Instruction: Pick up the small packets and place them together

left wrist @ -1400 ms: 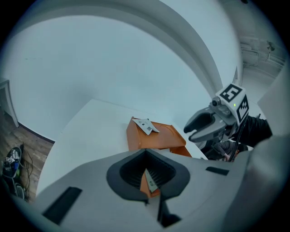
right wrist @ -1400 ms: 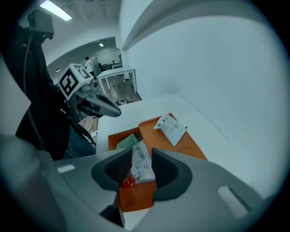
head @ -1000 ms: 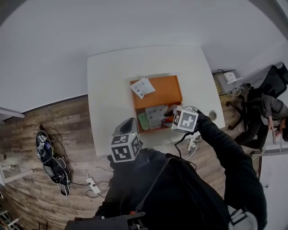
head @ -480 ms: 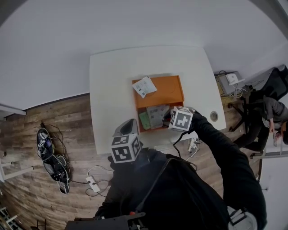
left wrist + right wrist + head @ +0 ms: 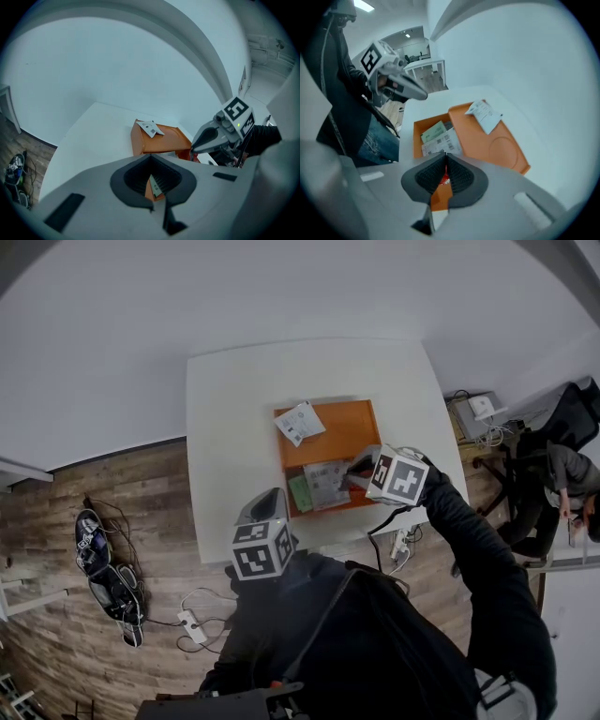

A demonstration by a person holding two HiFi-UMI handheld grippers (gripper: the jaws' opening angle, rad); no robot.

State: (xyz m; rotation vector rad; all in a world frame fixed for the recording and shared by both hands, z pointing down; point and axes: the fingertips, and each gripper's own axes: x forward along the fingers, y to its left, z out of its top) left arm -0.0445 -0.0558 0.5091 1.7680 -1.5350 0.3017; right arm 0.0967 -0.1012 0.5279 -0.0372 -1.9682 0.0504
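The left gripper (image 5: 150, 161) hangs over the near edge of the white table (image 5: 234, 409), short of the orange box (image 5: 367, 500). Its fingers are drawn together at the tips and pinch nothing. Through the slot behind the tips, part of a packet in the box shows.

A little farther out and to the right, the right gripper (image 5: 446, 161) points steeply down over the right end of the box's near compartment. Its fingers have just been closing and now stand pressed together on a small red packet (image 5: 444, 178), of which only a thin sliver shows between the pads. It is held above the box rather than resting in it.

In that compartment, left of the right gripper, lie two more packets side by side and touching: a green packet (image 5: 299, 491) on the left and a white printed packet (image 5: 326, 482) next to it.

Beyond them the box's flat orange lid (image 5: 352, 427) lies open on the table. One white packet (image 5: 300, 422) rests at its left end, hanging slightly over the edge, well apart from the two in the compartment.
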